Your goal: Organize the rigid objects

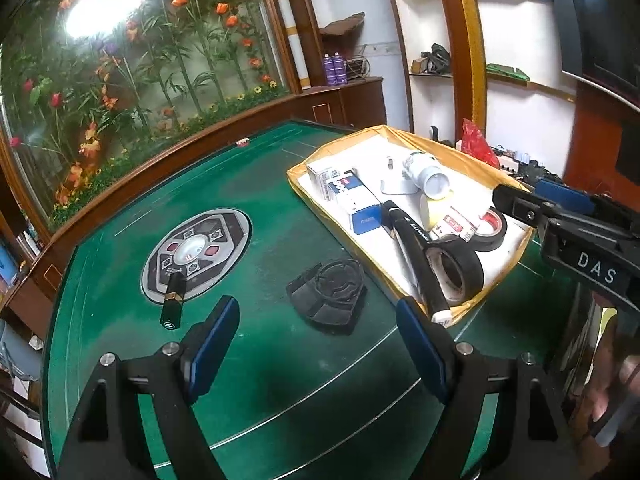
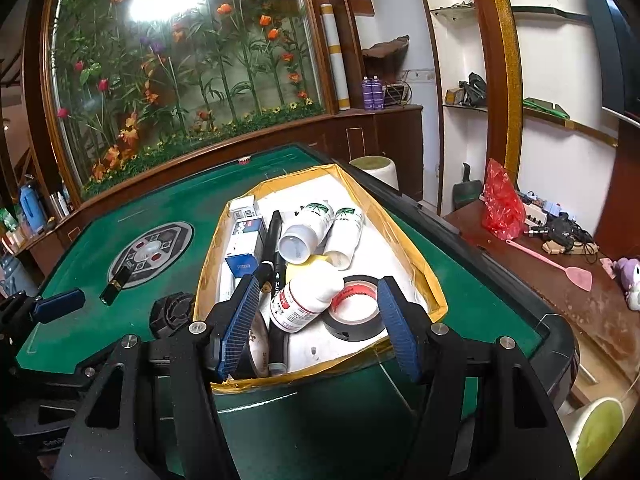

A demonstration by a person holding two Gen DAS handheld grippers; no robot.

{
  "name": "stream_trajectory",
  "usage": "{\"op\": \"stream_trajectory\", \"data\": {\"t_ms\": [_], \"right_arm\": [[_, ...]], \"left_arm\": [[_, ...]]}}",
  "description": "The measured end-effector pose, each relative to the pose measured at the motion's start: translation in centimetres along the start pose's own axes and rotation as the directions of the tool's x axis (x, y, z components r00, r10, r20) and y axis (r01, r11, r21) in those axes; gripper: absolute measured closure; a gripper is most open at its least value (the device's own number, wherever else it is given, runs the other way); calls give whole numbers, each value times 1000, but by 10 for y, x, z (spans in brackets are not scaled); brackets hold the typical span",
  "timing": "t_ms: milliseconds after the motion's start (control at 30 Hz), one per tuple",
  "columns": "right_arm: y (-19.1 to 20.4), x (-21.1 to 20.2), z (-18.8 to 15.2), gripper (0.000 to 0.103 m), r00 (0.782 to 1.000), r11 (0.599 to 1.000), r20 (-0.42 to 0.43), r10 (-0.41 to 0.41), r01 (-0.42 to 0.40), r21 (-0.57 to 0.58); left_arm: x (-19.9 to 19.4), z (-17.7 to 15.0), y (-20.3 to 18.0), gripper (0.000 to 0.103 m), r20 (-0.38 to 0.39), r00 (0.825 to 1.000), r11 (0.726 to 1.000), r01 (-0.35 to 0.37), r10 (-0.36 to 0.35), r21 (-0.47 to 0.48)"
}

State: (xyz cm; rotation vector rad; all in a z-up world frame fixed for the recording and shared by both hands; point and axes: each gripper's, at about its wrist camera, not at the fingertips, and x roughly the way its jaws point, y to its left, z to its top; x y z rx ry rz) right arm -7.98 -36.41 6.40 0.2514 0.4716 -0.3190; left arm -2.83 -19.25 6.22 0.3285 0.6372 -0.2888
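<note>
A shallow yellow-rimmed box (image 1: 516, 246) (image 2: 434, 292) on the green table holds white bottles (image 2: 308, 226), small cartons (image 1: 352, 196), black tape rolls (image 1: 456, 270) (image 2: 354, 308) and a black marker (image 1: 416, 256). A black plastic holder (image 1: 328, 296) (image 2: 170, 314) and a small black-and-gold tube (image 1: 172, 304) (image 2: 114, 286) lie on the felt left of the box. My left gripper (image 1: 316, 344) is open and empty, just in front of the holder. My right gripper (image 2: 316, 320) is open above the box's near end, over a white red-labelled bottle (image 2: 300, 300).
The table's centre panel (image 1: 196, 252) (image 2: 150, 254) lies beyond the tube. A wooden side table (image 2: 560, 280) to the right carries a red bag (image 2: 502, 206) and a pink swatter (image 2: 556, 266). A flower display runs behind the table.
</note>
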Motion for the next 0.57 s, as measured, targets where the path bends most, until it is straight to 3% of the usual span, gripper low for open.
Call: {"op": "stream_trajectory", "data": {"t_ms": [200, 567], "right_arm": [[-1, 0, 0, 41, 1000, 1000, -1, 1, -1, 4], [0, 5, -3, 41, 1000, 1000, -17, 0, 0, 3]], "left_arm": [[-2, 0, 5, 22, 9, 998, 998, -54, 54, -21], [-3, 0, 0, 22, 32, 997, 998, -63, 63, 3]]}}
